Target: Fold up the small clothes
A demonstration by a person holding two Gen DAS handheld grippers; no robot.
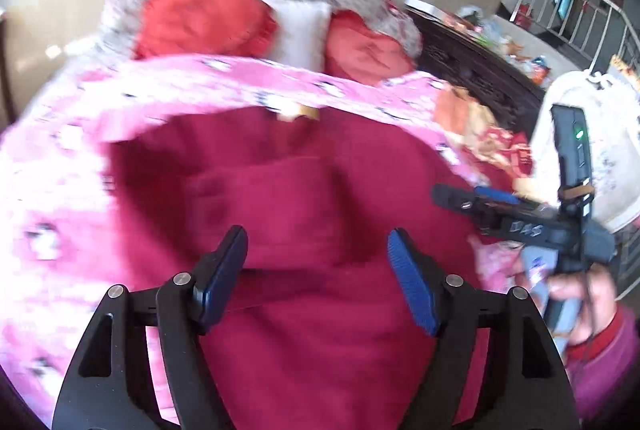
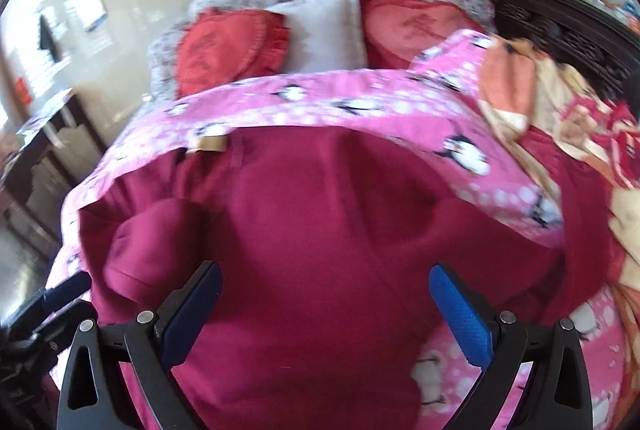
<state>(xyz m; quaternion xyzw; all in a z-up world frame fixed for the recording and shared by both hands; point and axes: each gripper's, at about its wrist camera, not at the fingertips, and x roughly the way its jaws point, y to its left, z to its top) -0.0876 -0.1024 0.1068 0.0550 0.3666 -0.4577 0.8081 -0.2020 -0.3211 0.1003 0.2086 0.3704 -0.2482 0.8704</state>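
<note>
Since both grippers hang empty over the dark red garment [image 1: 304,213], which lies spread on the pink penguin-print bedcover [image 1: 72,165], I'd say now's the moment to pick the next fold line; the left gripper [image 1: 318,280] has its jaws wide apart with nothing between them, and the right gripper [image 2: 326,314] is spread wide too. I'd grab the bunched sleeve [image 2: 152,246] by its edge, not the middle; pinch one layer only and lay it flat across the body.

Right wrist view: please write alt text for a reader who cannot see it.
An open hand-held gripper with blue pads hovers above a dark red garment spread on a pink penguin-print bedcover. Two red cushions and a white pillow lie at the head of the bed. Part of the other hand-held gripper shows at the lower left edge.
</note>
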